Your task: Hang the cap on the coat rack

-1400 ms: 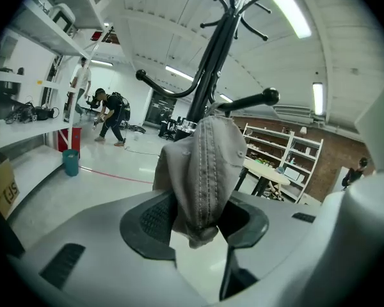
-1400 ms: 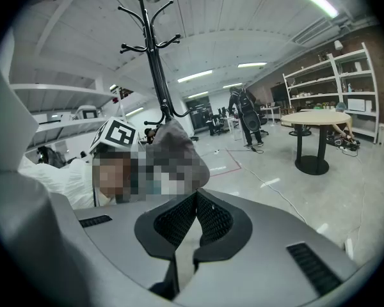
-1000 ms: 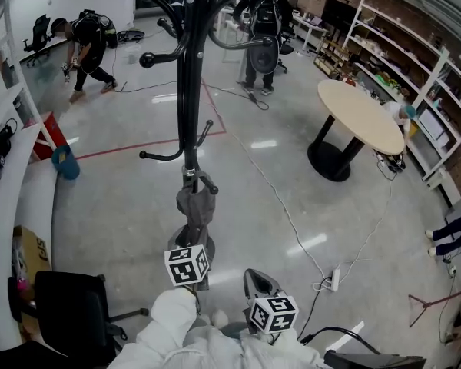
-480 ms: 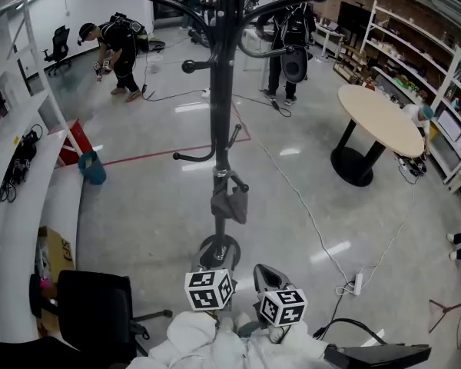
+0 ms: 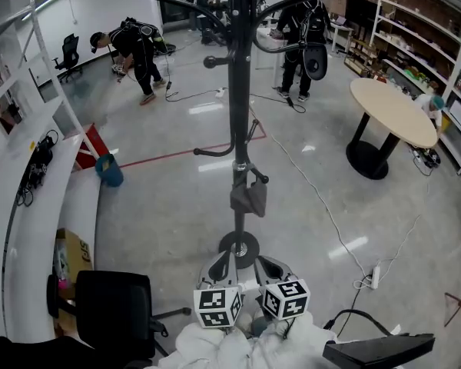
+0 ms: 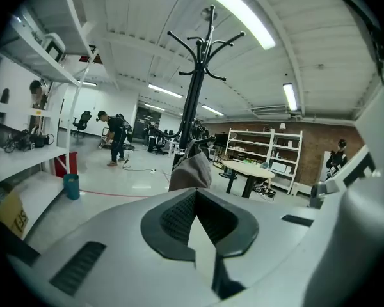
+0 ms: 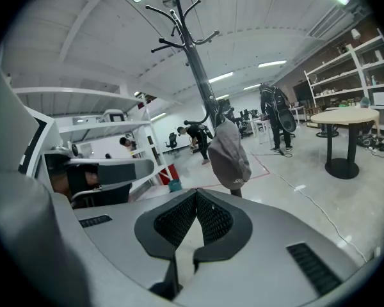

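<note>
Matt dark ribbed fingers (image 6: pixel 169 217), soft grey cloth cap (image 5: pixel 248 198) ahead of them, smooth black metal coat rack (image 5: pixel 241 91), glossy polished floor (image 5: pixel 161 206) beneath.

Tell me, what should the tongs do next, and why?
Probably just lower both and stop, I'd say. The grey cap already hangs low on the coat rack, with nothing holding it. The left tongs and right tongs are both shut and empty, close to the person's body and apart from the rack.
</note>
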`<act>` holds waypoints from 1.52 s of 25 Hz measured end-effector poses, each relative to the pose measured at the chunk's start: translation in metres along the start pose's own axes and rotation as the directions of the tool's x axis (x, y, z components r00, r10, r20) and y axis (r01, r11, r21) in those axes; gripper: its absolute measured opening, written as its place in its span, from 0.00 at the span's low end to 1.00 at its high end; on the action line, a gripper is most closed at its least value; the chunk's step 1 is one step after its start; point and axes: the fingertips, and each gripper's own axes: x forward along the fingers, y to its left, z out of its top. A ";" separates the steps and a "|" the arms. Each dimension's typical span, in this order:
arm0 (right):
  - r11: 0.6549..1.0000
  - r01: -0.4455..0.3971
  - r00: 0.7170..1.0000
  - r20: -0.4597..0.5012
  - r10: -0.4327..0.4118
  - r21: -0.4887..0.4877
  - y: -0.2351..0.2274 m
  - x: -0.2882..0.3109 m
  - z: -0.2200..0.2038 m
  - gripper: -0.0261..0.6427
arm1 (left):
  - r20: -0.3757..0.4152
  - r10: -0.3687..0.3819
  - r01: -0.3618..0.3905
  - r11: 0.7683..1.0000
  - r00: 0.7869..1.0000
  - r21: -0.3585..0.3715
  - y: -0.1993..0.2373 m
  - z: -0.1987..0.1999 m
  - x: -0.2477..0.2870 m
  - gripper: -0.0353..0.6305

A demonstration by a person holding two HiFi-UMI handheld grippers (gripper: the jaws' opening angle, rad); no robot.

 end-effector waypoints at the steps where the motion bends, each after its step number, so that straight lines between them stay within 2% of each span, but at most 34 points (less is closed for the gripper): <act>1: 1.000 -0.005 1.000 0.007 0.005 -0.005 0.002 -0.001 0.001 0.06 | -0.001 0.001 -0.001 1.000 1.000 -0.006 0.001 -0.001 -0.001 0.06; 9: 0.999 -0.008 0.999 0.047 0.010 -0.039 -0.002 -0.020 0.012 0.06 | -0.003 -0.004 0.004 1.000 1.000 0.008 -0.028 -0.004 -0.009 0.06; 14: 0.998 -0.015 0.998 0.064 0.019 -0.064 -0.006 -0.041 0.015 0.06 | -0.012 0.008 -0.009 1.000 1.000 -0.017 -0.046 -0.013 -0.023 0.06; 17: 0.997 -0.038 0.998 0.042 0.041 -0.068 -0.005 -0.051 0.011 0.06 | -0.022 0.003 -0.003 1.000 1.000 -0.029 -0.052 -0.018 -0.025 0.06; 22: 0.990 -0.039 0.997 0.054 0.047 -0.134 -0.004 -0.064 0.016 0.06 | -0.011 -0.005 0.005 1.000 1.000 -0.022 -0.059 -0.015 -0.028 0.06; 28: 0.992 -0.052 0.997 0.053 0.058 -0.115 -0.003 -0.071 0.012 0.05 | -0.015 -0.035 0.035 0.999 0.999 -0.004 -0.072 -0.019 -0.034 0.06; 38: 0.992 -0.062 0.997 0.047 0.067 -0.110 -0.002 -0.065 0.013 0.05 | 0.011 -0.017 0.017 1.000 1.000 -0.007 -0.064 -0.010 -0.036 0.06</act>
